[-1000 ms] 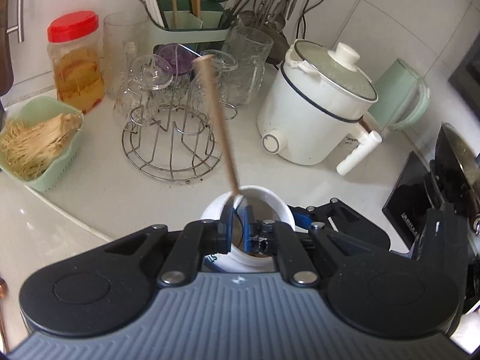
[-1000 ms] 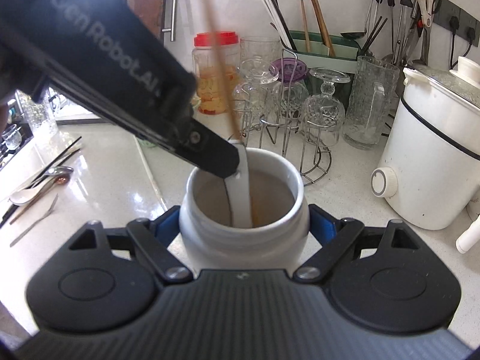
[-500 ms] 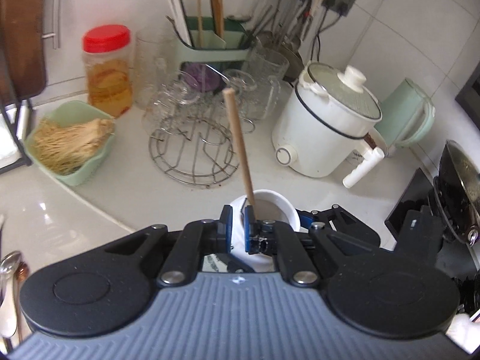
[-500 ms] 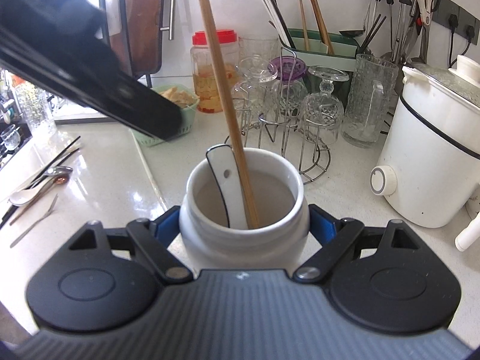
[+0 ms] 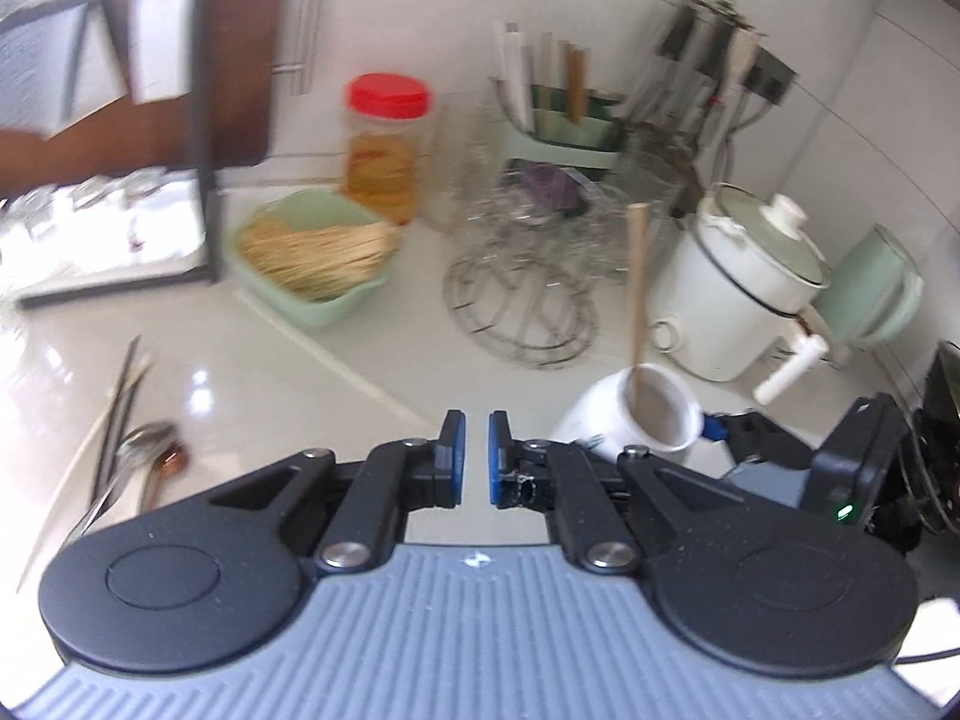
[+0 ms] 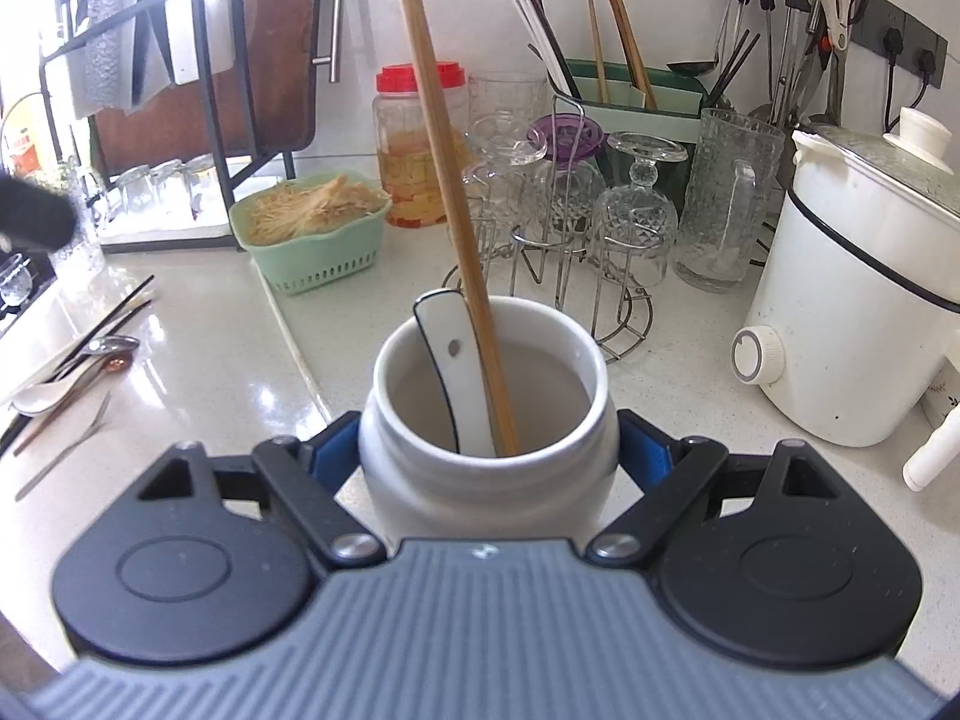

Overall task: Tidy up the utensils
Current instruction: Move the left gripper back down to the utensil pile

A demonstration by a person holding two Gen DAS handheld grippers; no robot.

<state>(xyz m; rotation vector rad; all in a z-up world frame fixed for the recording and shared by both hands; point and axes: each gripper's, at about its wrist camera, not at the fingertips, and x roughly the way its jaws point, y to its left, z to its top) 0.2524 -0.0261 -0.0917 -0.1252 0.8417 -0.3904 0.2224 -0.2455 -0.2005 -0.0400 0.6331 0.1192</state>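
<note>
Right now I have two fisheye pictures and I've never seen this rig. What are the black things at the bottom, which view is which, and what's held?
No robot: a person carries a hand-held gripper in each hand, each with a camera looking along its fingers. The black and grey shape at the bottom of each picture is that gripper's body.

In the right wrist view, the right hand-held gripper clamps a white jar holding a wooden chopstick and a white spoon.

In the left wrist view, the left hand-held gripper is nearly shut and empty. To its left, loose utensils lie on the counter.
</note>
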